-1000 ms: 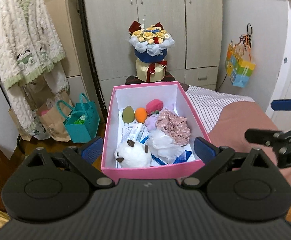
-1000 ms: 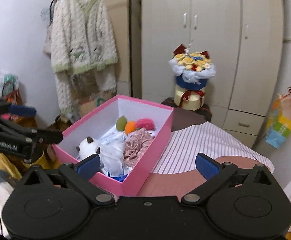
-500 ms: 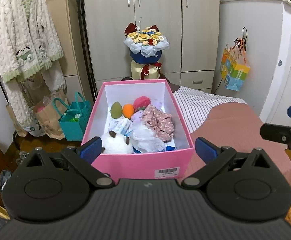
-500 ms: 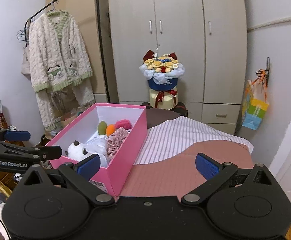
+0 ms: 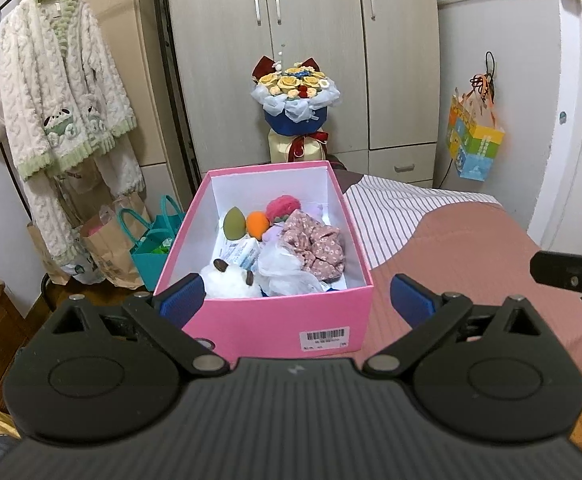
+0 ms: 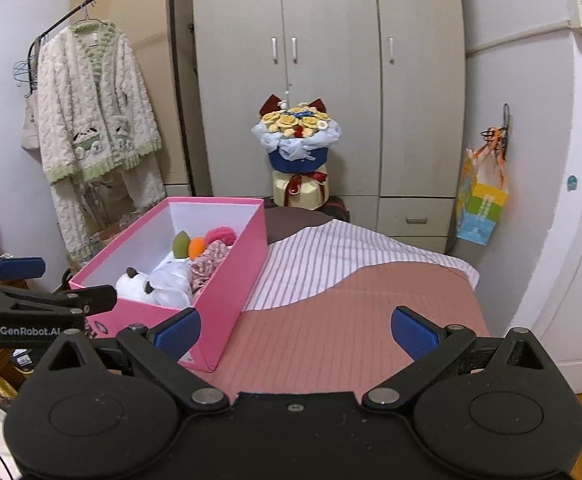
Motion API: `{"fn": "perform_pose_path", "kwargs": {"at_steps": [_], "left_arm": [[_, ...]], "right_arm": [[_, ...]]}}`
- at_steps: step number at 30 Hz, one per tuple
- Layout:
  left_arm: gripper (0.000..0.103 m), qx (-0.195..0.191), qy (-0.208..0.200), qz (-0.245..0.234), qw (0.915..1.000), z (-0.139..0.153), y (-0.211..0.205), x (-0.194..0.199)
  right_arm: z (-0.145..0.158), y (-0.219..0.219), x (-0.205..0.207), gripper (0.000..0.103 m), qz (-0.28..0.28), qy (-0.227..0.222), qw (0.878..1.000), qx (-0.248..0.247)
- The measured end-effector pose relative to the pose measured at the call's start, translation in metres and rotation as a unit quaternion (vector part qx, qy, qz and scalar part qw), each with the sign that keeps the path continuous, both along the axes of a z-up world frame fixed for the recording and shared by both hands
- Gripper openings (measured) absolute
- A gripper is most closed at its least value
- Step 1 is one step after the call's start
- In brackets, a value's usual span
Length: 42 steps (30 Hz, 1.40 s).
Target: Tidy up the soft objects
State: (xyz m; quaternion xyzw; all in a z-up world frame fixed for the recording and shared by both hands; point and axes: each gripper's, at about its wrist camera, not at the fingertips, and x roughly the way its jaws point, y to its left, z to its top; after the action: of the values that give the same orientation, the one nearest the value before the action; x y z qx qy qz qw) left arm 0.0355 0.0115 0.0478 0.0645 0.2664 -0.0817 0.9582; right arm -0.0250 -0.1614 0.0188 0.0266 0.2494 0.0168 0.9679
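Observation:
A pink box stands on the bed's left side. Inside lie a white plush, white gauzy fabric, a floral scrunchie, a green sponge, an orange sponge and a pink pom. My left gripper is open, drawn back in front of the box's near wall. My right gripper is open over the pink bedspread, right of the box. Both hold nothing.
The bed has a pink and striped cover. A flower bouquet stands behind the box before a wardrobe. A fluffy robe hangs at left, bags sit on the floor, and a colourful bag hangs at right.
Both grippers have pulled back and away from the box, so it now looks smaller and its barcoded front wall shows. Both stayed open.

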Motion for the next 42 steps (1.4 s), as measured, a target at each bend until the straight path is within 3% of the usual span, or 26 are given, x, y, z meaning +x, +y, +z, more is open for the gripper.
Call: {"fn": "perform_pose_path", "kwargs": {"at_steps": [20,42], "left_arm": [[0.101,-0.02,-0.019,0.017,0.9995,-0.017,-0.005,-0.002],[0.101,-0.023,-0.055,0.028,0.9979,-0.016,-0.002,-0.016]], "right_arm": [[-0.013,-0.008,-0.004,0.103,-0.038,0.001,0.999,-0.032],[-0.01,0.001,-0.02,0.103,-0.049,-0.051,0.996,-0.053]]}}
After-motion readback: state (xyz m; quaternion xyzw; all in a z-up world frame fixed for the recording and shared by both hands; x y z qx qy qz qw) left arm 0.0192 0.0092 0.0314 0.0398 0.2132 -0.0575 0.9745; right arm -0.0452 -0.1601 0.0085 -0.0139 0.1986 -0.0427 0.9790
